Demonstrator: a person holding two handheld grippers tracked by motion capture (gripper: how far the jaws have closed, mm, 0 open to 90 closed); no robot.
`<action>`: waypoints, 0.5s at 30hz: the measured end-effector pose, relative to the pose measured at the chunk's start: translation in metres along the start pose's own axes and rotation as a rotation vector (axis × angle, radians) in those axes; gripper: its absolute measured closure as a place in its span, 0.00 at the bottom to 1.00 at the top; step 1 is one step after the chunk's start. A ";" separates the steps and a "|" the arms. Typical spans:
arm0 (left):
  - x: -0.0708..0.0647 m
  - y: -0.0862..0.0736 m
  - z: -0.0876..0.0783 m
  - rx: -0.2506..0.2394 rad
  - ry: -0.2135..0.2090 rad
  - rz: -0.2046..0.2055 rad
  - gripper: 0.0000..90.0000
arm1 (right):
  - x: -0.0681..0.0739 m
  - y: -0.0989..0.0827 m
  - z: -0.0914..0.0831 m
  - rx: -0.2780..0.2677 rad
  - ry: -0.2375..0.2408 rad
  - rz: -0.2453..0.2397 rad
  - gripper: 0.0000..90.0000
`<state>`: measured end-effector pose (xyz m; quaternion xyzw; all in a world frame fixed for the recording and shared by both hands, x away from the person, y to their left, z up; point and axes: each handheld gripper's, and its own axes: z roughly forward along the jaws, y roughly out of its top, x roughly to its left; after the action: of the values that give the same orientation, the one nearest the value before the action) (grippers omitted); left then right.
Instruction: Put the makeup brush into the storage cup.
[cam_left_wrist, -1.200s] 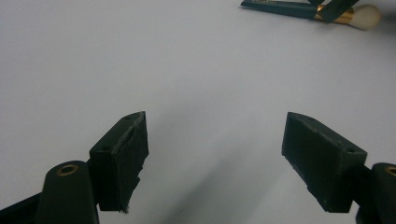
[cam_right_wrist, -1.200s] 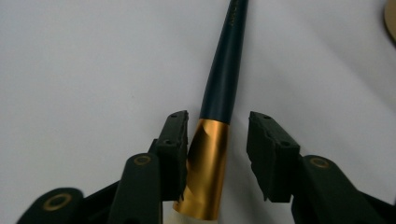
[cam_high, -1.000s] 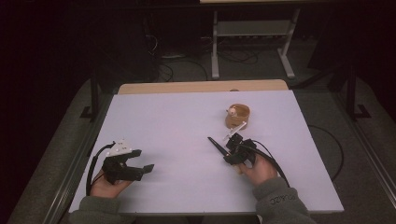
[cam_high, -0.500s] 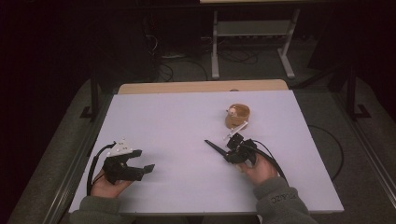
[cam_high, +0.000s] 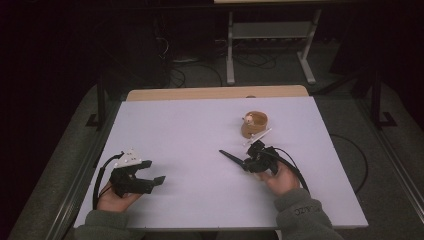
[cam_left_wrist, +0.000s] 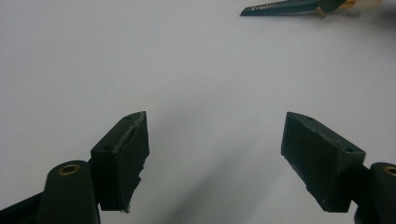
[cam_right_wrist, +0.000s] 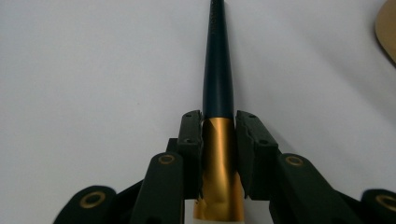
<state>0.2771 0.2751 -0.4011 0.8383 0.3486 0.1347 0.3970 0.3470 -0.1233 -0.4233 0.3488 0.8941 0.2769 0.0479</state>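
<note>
**Gripping a dark pen-like tool on the white worktop**

Your right hand-held gripper (cam_high: 239, 161) is clamped on a slim dark tool (cam_high: 231, 157), the jaws closed on its gold band (cam_right_wrist: 218, 163) (seen plainly in the right gripper view). From the band the dark tapered shaft (cam_right_wrist: 217, 70) runs straight ahead, low over the worktop (cam_high: 190, 130). In the high view the tool's pointed end aims toward about 10 o'clock from your right hand (cam_high: 280, 177), and a pale, thin piece (cam_high: 258, 136) shows just beyond the gripper body; whether it belongs to the tool I cannot tell.

Your left hand-held gripper (cam_high: 156, 181) rests at the worktop's 7 o'clock area, held in your left hand (cam_high: 116, 199), its jaws spread wide with nothing between them. In the left gripper view the tip of the dark tool (cam_left_wrist: 280, 7) lies far off at 1 o'clock.

A small round brown wooden holder (cam_high: 254, 125) stands at about 12 o'clock from the right gripper, near it but apart, with a small pale item (cam_high: 248, 119) in it that is too small to make out.
</note>
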 end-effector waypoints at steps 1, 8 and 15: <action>0.000 0.000 0.000 -0.002 0.000 -0.003 0.26 | 0.000 0.000 0.000 0.000 -0.002 -0.002 0.79; 0.001 0.000 0.000 0.002 0.002 0.001 0.26 | 0.000 0.000 0.008 0.040 0.002 0.005 0.78; 0.000 0.000 0.001 0.001 0.001 -0.001 0.26 | 0.001 0.001 0.009 0.038 -0.011 0.003 0.70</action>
<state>0.2778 0.2749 -0.4016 0.8381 0.3494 0.1345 0.3967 0.3493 -0.1178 -0.4304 0.3525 0.8985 0.2577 0.0459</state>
